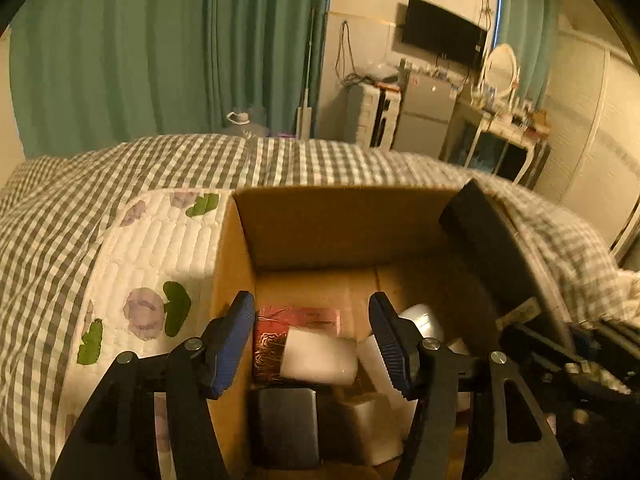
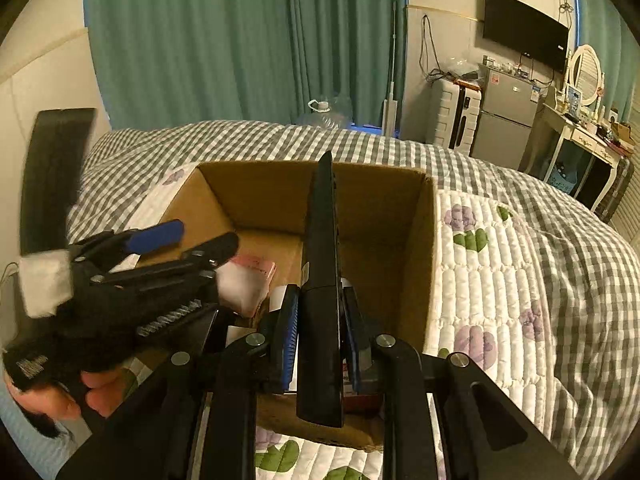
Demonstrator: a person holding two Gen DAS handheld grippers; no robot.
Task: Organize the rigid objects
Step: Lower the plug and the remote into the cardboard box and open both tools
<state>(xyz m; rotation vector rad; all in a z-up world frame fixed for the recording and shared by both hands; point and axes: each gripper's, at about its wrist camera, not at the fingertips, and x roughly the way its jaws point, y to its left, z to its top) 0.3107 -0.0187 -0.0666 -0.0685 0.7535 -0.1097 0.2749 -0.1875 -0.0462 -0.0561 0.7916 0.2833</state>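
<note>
Right gripper (image 2: 320,336) was clamped on a flat black slab (image 2: 322,300), some slim rigid item, exact type not readable. Jaws pinched its lower half; long axis ran fwd along the fingers and tilted up, far tip over the cardboard box (image 2: 420,248). So the slab sat above the box opening, toward the box's right side, not yet inside. In left wrist view the same slab (image 1: 484,240) showed at the right wall of the box, leaning over the rim.

Left gripper (image 1: 312,340) hung spread wide w/ nothing between the fingers, hovering over the near part of the box, on its left side. Below it lay the load already in: dark grey case (image 1: 284,424) nearest, white block (image 1: 368,420) beside it, white cylinder (image 1: 320,356) a bit further, pink box w/ gold pattern (image 1: 296,320) behind that, silver rounded object (image 1: 420,320) off to the right.

Judgement: right arm was the one that counted; the move hinged on dropping the slab down along its long axis into the free space by the right wall, far floor of box looked bare. Risk: tip catching the rim.

Beyond: quilted floral pad (image 2: 480,264), then checked bedspread (image 2: 280,140).
</note>
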